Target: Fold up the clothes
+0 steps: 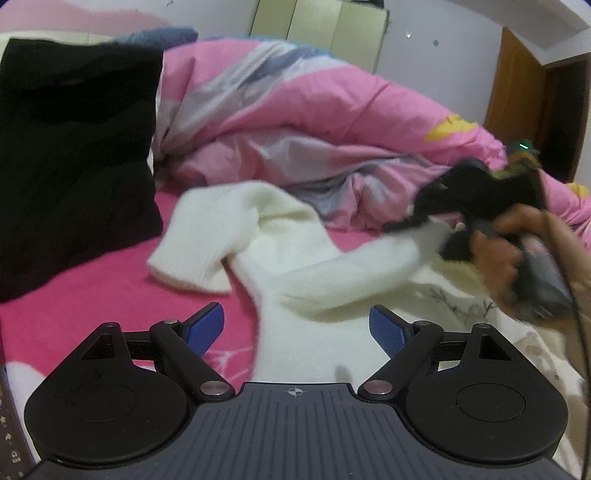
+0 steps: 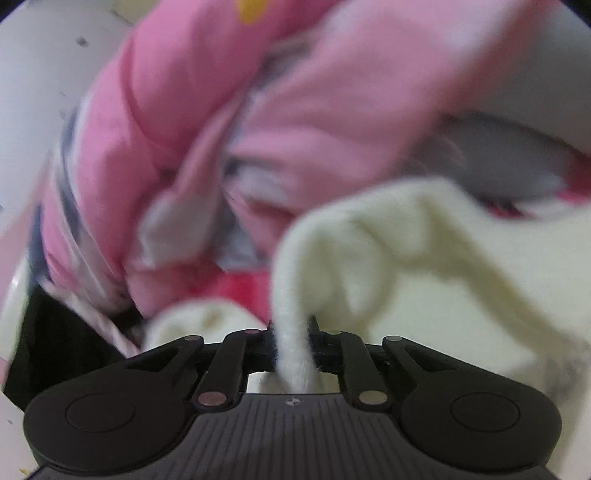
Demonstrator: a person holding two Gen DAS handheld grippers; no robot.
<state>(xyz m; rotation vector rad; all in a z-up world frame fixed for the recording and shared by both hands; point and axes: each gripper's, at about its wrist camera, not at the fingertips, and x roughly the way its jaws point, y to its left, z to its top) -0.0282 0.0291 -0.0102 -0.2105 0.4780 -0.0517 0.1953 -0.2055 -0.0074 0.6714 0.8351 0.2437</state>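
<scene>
Sweater: the cream fuzzy knit sweater [image 1: 295, 273] lies crumpled and unfolded at the centre of the left wrist view, one sleeve cuff flung out toward 9 o'clock, the other sleeve running to 3 o'clock.
Done so far: a flat black folded garment [image 1: 74, 155] rests at 10 o'clock on the bed — it looks finished; that is a judgement.
Left to do: the sweater is not yet spread flat; sleeves and body all need folding, so this piece is at an early stage.
Right gripper [image 2: 293, 345]: jaws nearly together, pinching a strand of the cream sleeve — the cloth bunches up from between them.
Left gripper [image 1: 297, 328]: jaws wide, blue pads [image 1: 207, 325] apart, nothing held, poised just above the sweater's body.
Surface: a hot-pink bed sheet [image 1: 110, 295], soft and yielding.
Room: a rumpled pink and grey duvet [image 1: 295, 122] heaped from 12 to 3 o'clock; pale cabinet doors [image 1: 317, 26] at 12; a brown wooden door [image 1: 524, 96] at 2.
</scene>
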